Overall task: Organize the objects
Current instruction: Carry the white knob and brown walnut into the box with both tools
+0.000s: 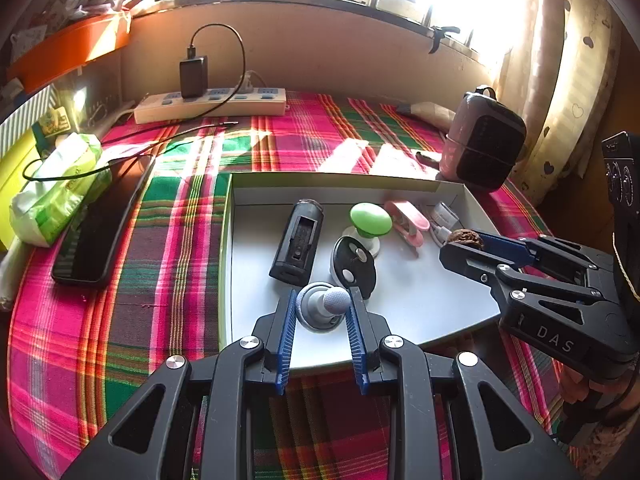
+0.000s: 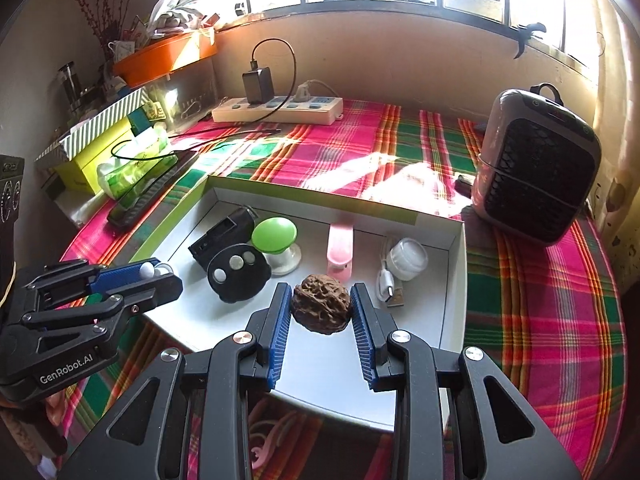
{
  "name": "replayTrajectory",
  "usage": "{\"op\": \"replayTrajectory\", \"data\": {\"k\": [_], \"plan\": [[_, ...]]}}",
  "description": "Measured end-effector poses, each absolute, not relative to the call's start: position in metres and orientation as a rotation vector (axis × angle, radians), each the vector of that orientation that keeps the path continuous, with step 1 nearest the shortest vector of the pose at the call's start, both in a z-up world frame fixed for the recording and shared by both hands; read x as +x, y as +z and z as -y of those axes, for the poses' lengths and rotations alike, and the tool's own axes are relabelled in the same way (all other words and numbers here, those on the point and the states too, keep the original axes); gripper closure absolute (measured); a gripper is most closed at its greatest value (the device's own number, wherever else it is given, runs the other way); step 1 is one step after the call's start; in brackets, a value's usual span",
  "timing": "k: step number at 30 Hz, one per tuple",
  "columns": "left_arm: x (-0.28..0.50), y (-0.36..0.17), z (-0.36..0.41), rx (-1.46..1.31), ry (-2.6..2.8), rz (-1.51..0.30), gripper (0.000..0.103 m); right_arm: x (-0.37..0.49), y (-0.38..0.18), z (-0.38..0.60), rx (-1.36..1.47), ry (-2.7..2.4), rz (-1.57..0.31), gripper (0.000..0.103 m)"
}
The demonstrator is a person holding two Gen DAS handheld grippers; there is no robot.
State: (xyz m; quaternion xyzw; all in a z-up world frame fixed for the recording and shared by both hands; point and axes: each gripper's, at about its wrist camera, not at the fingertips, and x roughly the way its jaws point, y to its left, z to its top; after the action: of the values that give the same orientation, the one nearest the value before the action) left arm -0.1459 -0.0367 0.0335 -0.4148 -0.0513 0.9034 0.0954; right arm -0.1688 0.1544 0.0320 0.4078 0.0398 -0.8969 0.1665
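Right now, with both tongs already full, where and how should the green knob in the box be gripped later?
Grip the green knob across its round cap, coming from above. The cap overhangs a narrow white foot; the black remote crowds the front, so a low side approach looks blocked.

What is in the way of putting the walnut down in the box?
Nothing visible. The right gripper holds the walnut over a bare patch of the box floor. The black oval fob sits to its left and the white USB cable to its right, both apart.
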Motion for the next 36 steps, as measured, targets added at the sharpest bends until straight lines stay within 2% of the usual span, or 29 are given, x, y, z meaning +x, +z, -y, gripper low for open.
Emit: {"op": "replayTrajectory", "data": {"k": [19, 36], "plan": [[-0.175, 0.018, 0.032, -1.296, 2.658, 0.097, 0.08, -0.2, 0.012, -0.139, 1.247, -2.491, -0.165, 0.071], [-0.179, 0.017, 0.031, -1.298, 2.683, 0.035, 0.08, -0.202, 0.01, -0.131, 1.211, -2.525, -0.266, 0.071]]}}
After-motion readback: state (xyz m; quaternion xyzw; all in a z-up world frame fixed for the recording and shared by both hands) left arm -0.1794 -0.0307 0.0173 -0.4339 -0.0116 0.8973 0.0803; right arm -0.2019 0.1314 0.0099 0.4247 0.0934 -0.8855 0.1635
